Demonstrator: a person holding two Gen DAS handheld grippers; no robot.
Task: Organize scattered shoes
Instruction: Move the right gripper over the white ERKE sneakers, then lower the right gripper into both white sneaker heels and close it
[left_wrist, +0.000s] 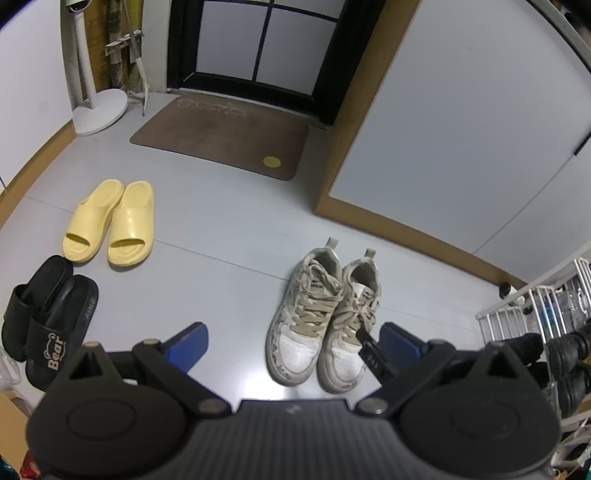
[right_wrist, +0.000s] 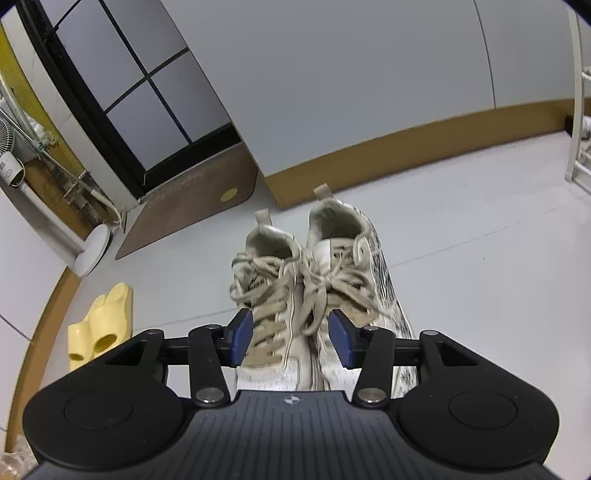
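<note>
**Right tongs over the paired sneakers, left tongs held apart**

The right tongs point forward and downward over a pair of worn white sneakers standing side by side on the pale floor, toes toward the camera. The two blue pads flank the laced middle of the pair, one over the lacing of each shoe; the tangled laces and the inner sides of both shoes lie in the gap between them. Whether the pads press on the shoes cannot be told from this view (the jaws stand partly apart).

The left tongs tilt steeply toward the floor with jaws spread wide and nothing between them; the sneakers lie just ahead, toward the right-hand pad, where a black finger of the right tongs reaches over their toes.

Farther left on the floor rest a pair of yellow slides and, nearer, a pair of black slides marked "Bear". A brown doormat lies before the dark door, and a white rack holding dark shoes stands at the right edge.
</note>
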